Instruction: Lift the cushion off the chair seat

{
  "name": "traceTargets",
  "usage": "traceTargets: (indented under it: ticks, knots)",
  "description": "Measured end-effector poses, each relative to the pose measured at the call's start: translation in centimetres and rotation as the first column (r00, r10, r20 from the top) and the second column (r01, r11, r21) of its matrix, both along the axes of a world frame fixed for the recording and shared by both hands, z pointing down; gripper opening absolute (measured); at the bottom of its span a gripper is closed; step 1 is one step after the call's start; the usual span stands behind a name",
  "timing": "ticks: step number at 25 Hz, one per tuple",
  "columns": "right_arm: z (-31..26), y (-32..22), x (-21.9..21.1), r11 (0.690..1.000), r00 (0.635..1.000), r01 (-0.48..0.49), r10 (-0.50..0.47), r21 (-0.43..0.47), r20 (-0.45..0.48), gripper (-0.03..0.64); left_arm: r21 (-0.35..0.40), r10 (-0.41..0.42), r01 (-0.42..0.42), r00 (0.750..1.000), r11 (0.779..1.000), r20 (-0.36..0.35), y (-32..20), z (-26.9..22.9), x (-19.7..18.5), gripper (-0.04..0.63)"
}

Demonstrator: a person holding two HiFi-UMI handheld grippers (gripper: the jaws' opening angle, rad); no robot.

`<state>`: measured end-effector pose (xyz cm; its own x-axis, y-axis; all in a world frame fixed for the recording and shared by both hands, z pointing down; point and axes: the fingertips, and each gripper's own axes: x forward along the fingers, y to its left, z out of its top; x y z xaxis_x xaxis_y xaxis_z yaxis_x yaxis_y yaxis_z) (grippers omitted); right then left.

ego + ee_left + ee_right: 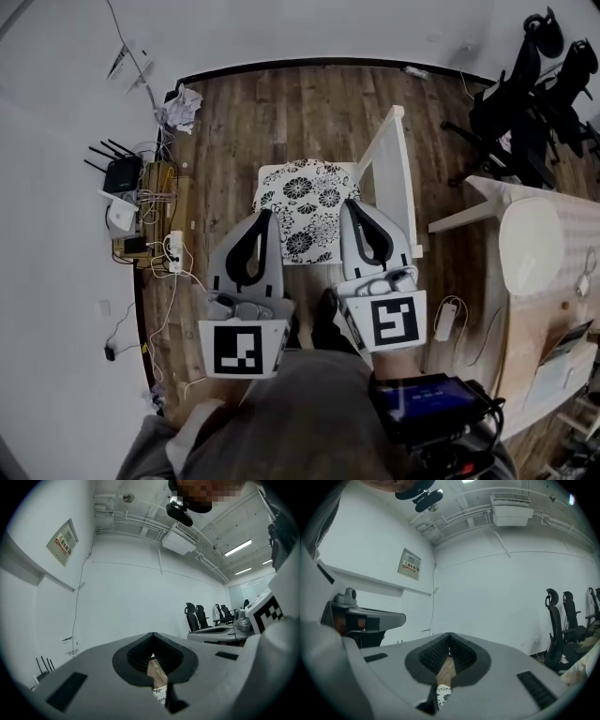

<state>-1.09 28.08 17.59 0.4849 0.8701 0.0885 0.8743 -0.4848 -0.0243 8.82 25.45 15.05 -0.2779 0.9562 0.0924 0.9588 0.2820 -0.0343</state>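
Observation:
A white cushion with a black flower print (307, 202) lies on the seat of a white chair (401, 178), whose backrest stands along the cushion's right side. My left gripper (265, 214) hovers over the cushion's left edge, jaws shut with nothing between them. Over the cushion's right edge, my right gripper (354, 204) is likewise shut and empty. In the left gripper view the jaw tips meet (153, 633) and a sliver of cushion (160, 694) shows below them. The right gripper view shows the same: closed tips (449, 633) above a bit of cushion (442, 695).
A router with tangled cables (122, 178) and a power strip (173, 251) sit at the left wall. Crumpled paper (183, 105) lies at the back left. A wooden table (534, 309) stands on the right, black office chairs (534, 94) beyond it. A white adapter (445, 319) lies on the floor.

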Motion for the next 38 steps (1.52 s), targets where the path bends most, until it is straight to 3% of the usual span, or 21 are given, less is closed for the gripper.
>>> traceTargets:
  ticks: [7,15,23,32,38]
  knots:
    - [2.6,0.4,1.7,0.999,0.999,0.007,-0.009,0.049,0.034,0.008,0.077,0.001,-0.003,1.0,0.997,0.018,0.3,3.4,1.9,0.006]
    - [9.0,-0.8,2.6,0.983,0.997,0.0,-0.015,0.185,0.076,0.008,0.171,-0.024,0.011,0.997,0.985,0.074,0.5,8.8,3.5,0.006]
    - [15.8,-2.4,2.9,0.951,0.994,-0.016,-0.018,0.31,0.106,0.008,0.301,-0.002,-0.028,0.995,0.953,0.099,-1.1,15.9,2.9,0.006]
    - [22.8,-5.0,3.2,0.897,0.993,-0.042,-0.011,0.44,0.117,0.008,0.435,0.022,-0.073,0.992,0.897,0.122,-3.2,22.9,2.6,0.006]
    - [24.2,-5.1,3.1,0.896,0.992,-0.063,0.007,0.439,0.129,0.008,0.437,0.036,-0.084,0.993,0.896,0.116,-2.9,24.5,3.5,0.006]
